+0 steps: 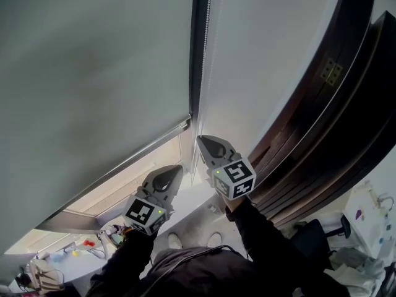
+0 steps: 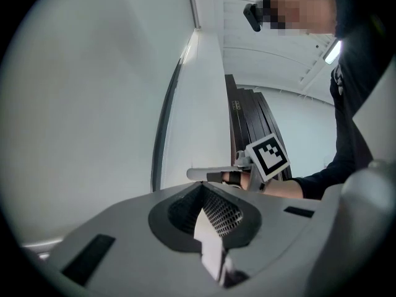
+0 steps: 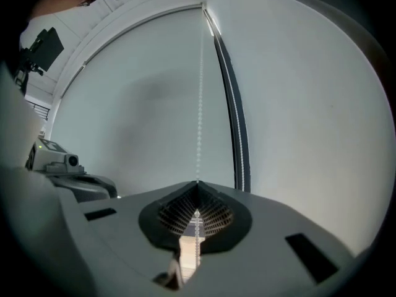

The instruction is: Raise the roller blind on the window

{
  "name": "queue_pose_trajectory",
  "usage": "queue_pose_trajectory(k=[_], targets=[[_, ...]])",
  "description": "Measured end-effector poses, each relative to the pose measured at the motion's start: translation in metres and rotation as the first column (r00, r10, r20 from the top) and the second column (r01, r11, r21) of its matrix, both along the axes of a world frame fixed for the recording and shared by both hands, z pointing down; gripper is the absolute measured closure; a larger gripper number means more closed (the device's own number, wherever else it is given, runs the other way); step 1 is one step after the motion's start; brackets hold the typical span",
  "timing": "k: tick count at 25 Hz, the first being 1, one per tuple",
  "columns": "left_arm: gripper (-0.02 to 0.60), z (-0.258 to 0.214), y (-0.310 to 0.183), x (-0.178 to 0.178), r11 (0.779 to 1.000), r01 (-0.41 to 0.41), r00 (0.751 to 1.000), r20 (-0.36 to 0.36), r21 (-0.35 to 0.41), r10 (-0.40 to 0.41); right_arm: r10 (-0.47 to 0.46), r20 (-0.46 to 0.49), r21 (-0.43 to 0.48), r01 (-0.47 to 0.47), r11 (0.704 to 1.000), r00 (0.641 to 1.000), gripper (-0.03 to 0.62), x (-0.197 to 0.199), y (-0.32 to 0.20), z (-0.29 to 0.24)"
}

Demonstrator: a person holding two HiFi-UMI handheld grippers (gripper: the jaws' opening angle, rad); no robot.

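Snugly inside right claw point(image 3: 197, 193): bead chain point(image 3: 200, 104)

Dark wooden panels point(image 1: 334, 122), black chair point(image 1: 317, 235), small colourful clutter point(image 1: 93, 245).

Head view: pale floor point(image 1: 197, 210) below the window. Two white shoes point(image 1: 176, 241) stand on it side by side, close to the wall. A black chair point(image 1: 312, 235) is at the right. At lower left, a white table point(image 1: 62, 258) carries small red and yellow bits point(image 1: 86, 244) and dark cables point(image 1: 25, 278), too small to name.
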State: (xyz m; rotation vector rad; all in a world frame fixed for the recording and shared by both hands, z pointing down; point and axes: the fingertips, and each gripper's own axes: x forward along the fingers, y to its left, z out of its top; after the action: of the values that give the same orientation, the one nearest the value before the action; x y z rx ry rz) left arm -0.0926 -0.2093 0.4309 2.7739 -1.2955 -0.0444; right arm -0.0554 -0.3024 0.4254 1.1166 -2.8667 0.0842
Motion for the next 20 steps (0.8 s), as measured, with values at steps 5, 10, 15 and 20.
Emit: queue_pose_trajectory(k=[5, 10, 15, 20], targets=[[0.577, 0.003, 0.0, 0.005, 1.0, -0.003, 1.0, 0.004, -0.001, 0.003, -0.06, 0.006, -0.106, 0.06, 0.993, 0.998, 0.591, -0.005, 0.022, 0.051], [0.575, -0.007, -0.003, 0.012, 1.0, -0.007, 1.0, 0.019, 0.021, 0.006, -0.111, -0.008, -0.176, 0.108, 0.978, 0.994, 0.591, -0.01, 0.05, 0.094], [0.442, -0.026, -0.015, 0.024, 0.999, -0.042, 0.999, 0.024, 0.031, 0.042, -0.153, -0.061, -0.229, 0.135, 0.964, 0.986, 0.591, -0.016, 0.075, 0.138], [0.377, -0.068, -0.024, 0.038, 0.991, -0.099, 0.995, 0.022, 0.085, 0.097, -0.177, -0.133, -0.299, 0.131, 0.945, 0.975, 0.591, -0.01, 0.092, 0.19]])
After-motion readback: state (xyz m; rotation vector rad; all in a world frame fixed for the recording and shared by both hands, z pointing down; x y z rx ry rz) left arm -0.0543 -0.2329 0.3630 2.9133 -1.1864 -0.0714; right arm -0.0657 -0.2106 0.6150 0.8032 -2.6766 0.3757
